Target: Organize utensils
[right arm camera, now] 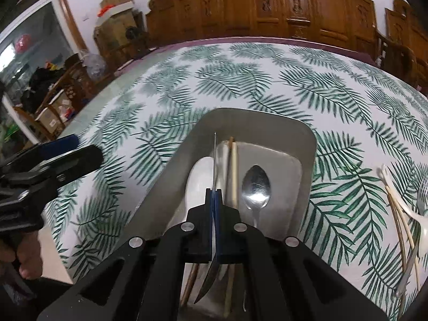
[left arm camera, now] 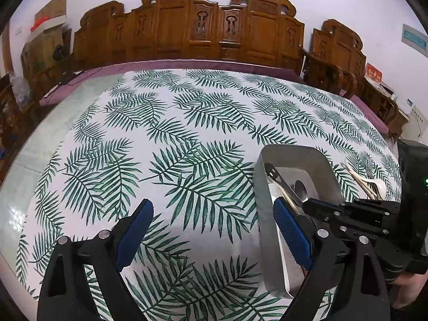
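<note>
Right fingers (right arm camera: 217,203) clamped on knife (right arm camera: 214,160) edge-up above metal tray (right arm camera: 307,147), beside chopstick (right arm camera: 234,171) and spoon (right arm camera: 256,184); left gripper (left arm camera: 211,230) spread wide, just beside tray

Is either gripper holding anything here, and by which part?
The right gripper grips a knife mid-length, edge-on, over the metal tray. The left gripper is open, empty.

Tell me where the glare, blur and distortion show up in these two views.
Left wrist view: fisheye bows the table edge; glare on the metal tray floor. Right wrist view: highlight on the metal spoon; cloth pattern soft at left; corners vignetted in both.
</note>
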A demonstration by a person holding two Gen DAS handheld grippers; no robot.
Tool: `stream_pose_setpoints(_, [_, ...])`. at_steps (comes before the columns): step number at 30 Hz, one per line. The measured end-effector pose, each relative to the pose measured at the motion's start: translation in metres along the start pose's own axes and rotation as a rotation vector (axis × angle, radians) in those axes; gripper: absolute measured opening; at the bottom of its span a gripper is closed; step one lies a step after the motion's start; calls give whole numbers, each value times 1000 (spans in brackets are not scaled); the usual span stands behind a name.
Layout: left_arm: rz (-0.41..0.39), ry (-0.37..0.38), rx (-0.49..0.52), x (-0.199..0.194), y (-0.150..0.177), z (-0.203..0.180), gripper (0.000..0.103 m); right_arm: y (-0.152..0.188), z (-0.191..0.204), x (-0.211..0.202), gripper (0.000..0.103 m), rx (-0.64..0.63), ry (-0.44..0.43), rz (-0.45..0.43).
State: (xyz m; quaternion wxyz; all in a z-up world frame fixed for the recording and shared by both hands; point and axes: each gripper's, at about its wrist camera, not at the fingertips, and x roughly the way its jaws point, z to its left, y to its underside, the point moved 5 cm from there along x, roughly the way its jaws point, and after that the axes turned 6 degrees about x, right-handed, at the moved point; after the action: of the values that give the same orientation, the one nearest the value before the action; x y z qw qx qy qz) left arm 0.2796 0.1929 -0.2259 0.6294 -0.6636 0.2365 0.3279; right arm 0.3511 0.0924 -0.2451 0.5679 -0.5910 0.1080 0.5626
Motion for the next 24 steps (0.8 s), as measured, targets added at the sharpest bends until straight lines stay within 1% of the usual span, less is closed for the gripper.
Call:
stream_pose_setpoints(5, [1,1,-4,1,-1,-2,87,2,-2,8,2,26,13,21])
stream_pose_setpoints(10, [2,1,-6,1,-1,-1,87,5,2,7,3,70,-43,40])
stream_pose_setpoints(14, [-2,6,-5,1,-1,-3,87,6,3,7,4,91,-69,46])
stream_pose_setpoints(20, [-4,13,5,1,-3,-10,87,2,-5,-12,6,80,-79,0])
stream_pose_setpoints(24, [-14,34,14,-2,-5,-22,87,-1,-19,-39,6,34,-60,-60])
